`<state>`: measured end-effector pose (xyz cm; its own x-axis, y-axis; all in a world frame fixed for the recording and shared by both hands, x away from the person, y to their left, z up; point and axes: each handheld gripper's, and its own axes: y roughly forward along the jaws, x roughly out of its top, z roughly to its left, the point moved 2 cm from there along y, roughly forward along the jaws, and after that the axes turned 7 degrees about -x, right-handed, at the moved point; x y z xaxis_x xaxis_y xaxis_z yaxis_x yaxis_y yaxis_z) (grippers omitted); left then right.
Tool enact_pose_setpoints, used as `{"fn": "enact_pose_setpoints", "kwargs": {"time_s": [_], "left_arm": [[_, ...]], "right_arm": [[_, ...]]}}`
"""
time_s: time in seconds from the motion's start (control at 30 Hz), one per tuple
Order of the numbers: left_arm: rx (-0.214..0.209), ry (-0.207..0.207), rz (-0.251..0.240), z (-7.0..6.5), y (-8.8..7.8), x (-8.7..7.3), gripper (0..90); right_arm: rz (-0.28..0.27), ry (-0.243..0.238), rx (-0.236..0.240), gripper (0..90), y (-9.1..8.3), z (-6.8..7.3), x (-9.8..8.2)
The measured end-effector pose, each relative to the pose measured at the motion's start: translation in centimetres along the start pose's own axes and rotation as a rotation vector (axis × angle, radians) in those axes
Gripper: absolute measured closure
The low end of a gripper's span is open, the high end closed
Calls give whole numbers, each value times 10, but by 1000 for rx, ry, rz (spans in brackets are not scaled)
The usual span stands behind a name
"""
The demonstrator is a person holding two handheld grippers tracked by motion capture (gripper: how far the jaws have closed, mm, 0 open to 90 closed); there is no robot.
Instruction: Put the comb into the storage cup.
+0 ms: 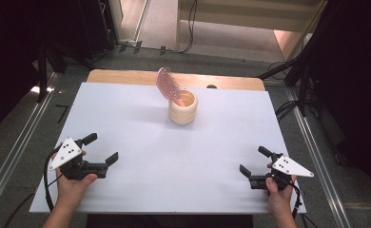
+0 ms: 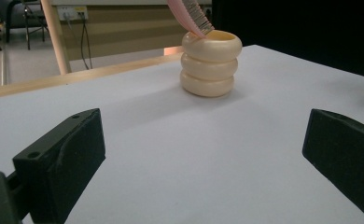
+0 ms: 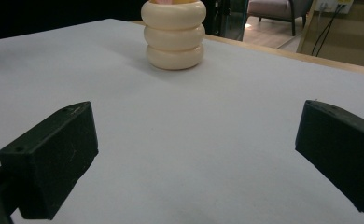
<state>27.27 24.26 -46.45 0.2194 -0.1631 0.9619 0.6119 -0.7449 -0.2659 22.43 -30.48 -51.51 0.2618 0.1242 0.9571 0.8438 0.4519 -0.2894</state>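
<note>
A cream ribbed cup (image 1: 183, 108) made of three stacked rings stands upright at the back middle of the white table (image 1: 141, 142). A pink hairbrush (image 1: 167, 84) leans out of it toward the back left. The cup (image 2: 211, 63) and brush (image 2: 192, 15) show ahead of my left gripper (image 2: 203, 154). My left gripper (image 1: 101, 148) rests open near the front left, nothing between its jaws. My right gripper (image 1: 253, 160) is open at the front right, also holding nothing, with the cup (image 3: 174, 34) far ahead of it (image 3: 194, 158).
A wooden strip (image 1: 126, 77) runs along the table's back edge. Metal rails (image 1: 12, 156) flank the table on the floor, and cables (image 1: 190, 28) lie behind it. Bare white surface stretches between the grippers and the cup.
</note>
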Motion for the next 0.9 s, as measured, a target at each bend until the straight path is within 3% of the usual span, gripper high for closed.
{"fn": "enact_pose_setpoints", "kwargs": {"time_s": [0.37,0.9], "left_arm": [[45,-13,12,7,-23,-13,0],[61,-27,39,13,-46,-27,2]], "right_arm": [[0,2,0,0,-1,0,0],[-3,5,-2,0,-1,-1,0]]}}
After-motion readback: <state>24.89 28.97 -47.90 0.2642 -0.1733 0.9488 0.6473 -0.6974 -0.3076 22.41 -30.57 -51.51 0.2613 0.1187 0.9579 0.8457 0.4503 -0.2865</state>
